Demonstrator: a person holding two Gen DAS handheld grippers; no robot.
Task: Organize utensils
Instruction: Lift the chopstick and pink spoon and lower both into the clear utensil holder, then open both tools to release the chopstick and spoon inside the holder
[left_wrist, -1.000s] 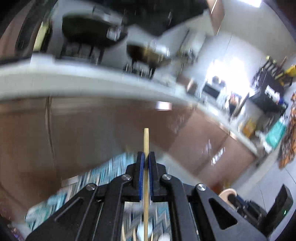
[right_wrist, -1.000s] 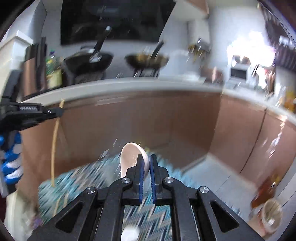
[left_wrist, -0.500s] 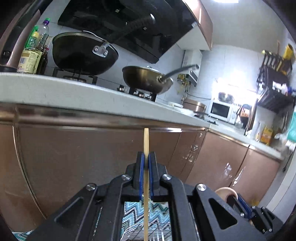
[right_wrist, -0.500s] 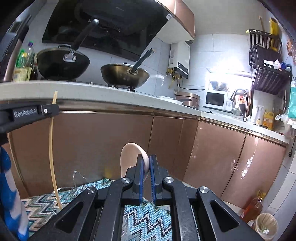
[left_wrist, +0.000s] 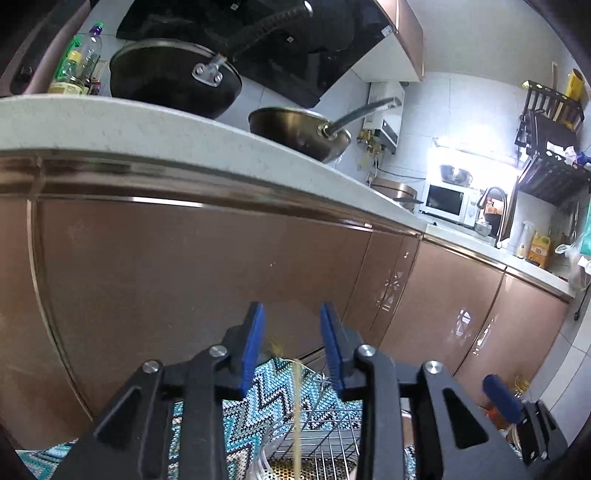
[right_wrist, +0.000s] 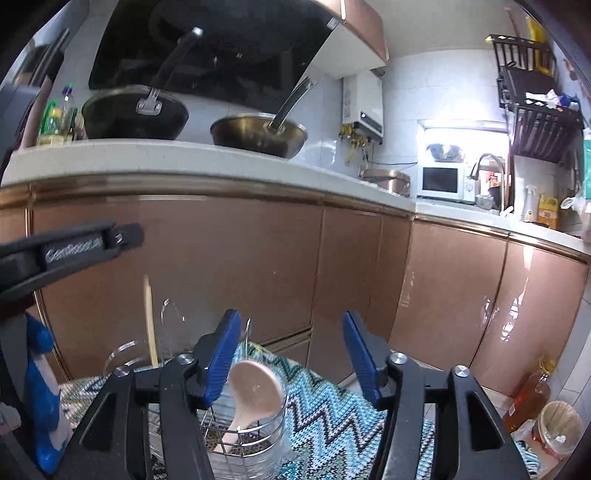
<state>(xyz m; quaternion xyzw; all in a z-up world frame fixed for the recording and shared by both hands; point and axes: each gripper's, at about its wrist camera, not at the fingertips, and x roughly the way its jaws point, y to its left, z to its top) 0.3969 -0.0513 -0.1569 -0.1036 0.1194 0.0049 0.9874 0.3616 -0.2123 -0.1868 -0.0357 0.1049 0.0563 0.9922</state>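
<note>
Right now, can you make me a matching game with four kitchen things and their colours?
Things:
1. spoon
2. chopstick
3. microwave
4. mat

Colours:
A. white
B. blue zigzag
C. pale pink
D. light wood

Pairs: 1-C, 2-D, 3-A, 4-B

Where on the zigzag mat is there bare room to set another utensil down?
The teal zigzag mat is bare right of the wire utensil basket. Left is crowded: pink ceramic spoon, wooden chopstick, clear glass container.
</note>
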